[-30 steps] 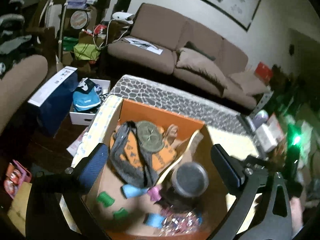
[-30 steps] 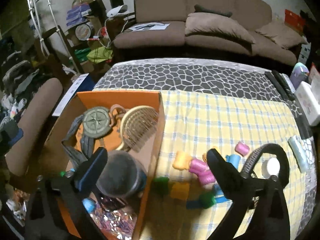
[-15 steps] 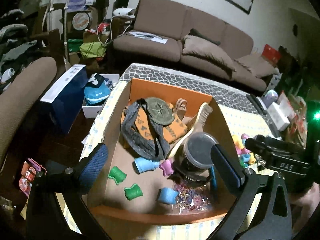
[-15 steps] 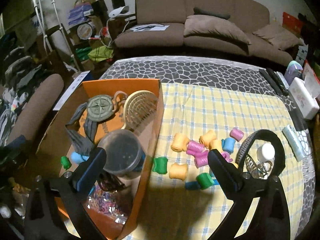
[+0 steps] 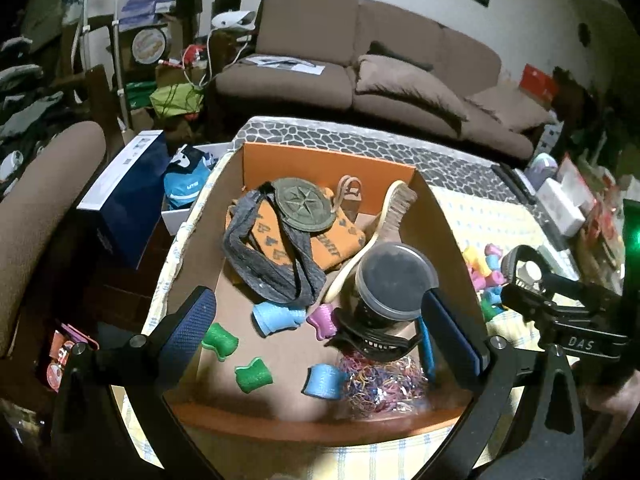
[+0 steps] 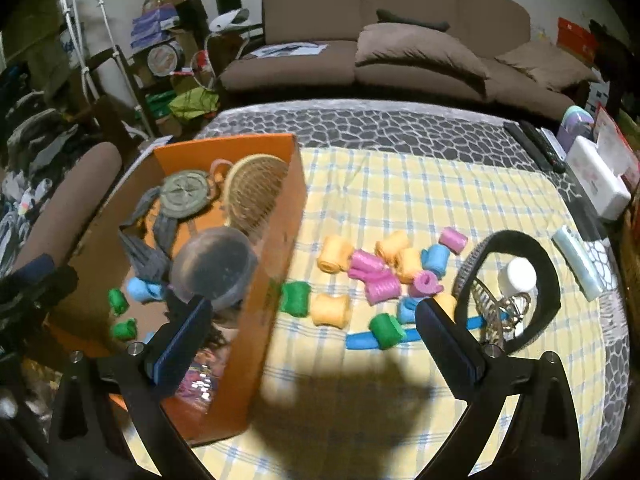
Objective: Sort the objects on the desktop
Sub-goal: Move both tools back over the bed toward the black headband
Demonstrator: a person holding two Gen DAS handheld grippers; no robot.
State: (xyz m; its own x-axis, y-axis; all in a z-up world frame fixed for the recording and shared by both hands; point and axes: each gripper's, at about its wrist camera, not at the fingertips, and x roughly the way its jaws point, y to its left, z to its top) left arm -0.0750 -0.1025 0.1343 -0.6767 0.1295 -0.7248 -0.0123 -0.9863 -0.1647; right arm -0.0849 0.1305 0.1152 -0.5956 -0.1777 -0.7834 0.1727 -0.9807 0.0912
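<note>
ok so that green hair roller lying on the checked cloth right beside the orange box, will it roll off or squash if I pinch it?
The green roller looks like a hollow mesh cylinder, so it probably gives a little under a pinch and weighs very little. It lies on its side on the checked cloth; a sideways nudge could roll it, though its waisted shape and the fabric should slow that.

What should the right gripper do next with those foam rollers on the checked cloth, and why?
Probably lower the open right gripper onto the green foam roller beside the orange cardboard box. It lies nearest the box, apart from the pile, and other rollers are already inside.
</note>
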